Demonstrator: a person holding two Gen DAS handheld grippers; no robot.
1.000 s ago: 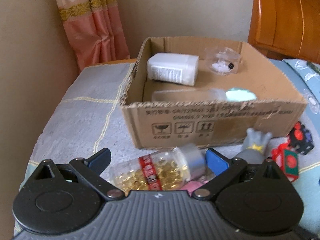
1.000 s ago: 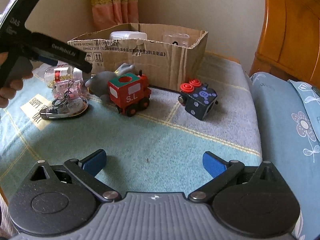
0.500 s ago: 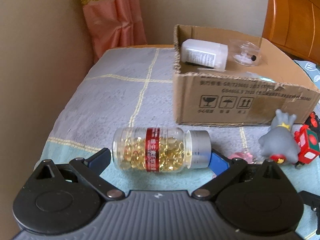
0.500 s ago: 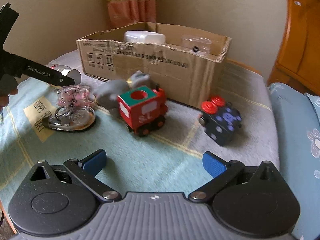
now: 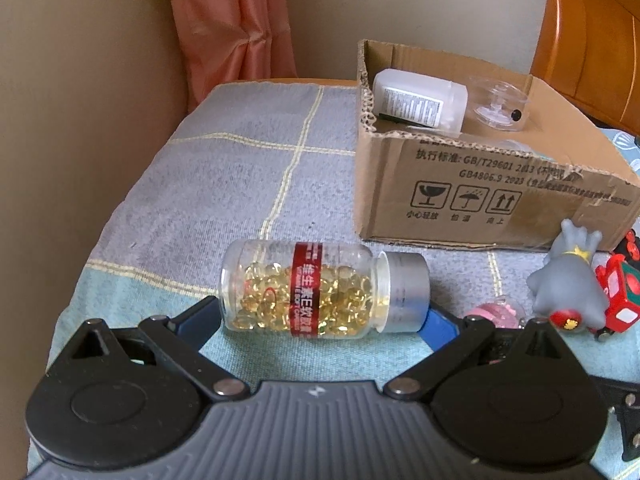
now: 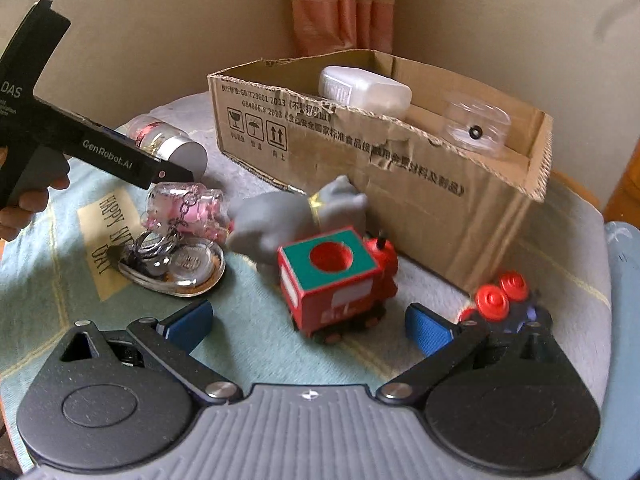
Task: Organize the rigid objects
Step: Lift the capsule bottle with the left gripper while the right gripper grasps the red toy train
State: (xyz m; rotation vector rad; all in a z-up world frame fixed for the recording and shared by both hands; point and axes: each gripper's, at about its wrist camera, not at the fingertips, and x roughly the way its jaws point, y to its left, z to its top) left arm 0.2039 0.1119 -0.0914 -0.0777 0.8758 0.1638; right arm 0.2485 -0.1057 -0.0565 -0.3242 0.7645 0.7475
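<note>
Right claw (image 6: 308,326) moved nearer toy train (image 6: 338,278), spread wide, empty

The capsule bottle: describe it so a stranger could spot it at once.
Find the cardboard box on the checked cloth. In front of its left corner lies the capsule bottle, on its side between the left gripper fingers. Only it is clear, full of golden capsules, with a red band and silver cap.

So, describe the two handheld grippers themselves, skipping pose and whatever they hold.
Both match: the left gripper and right gripper have a ribbed grey body, two black round-hubbed linkage arms with silver pivot pins, and blue-padded jaws. Seen from the right wrist, the left one's black side reads "GenRobot.AI" in white. No cables or sleeves show.
</note>
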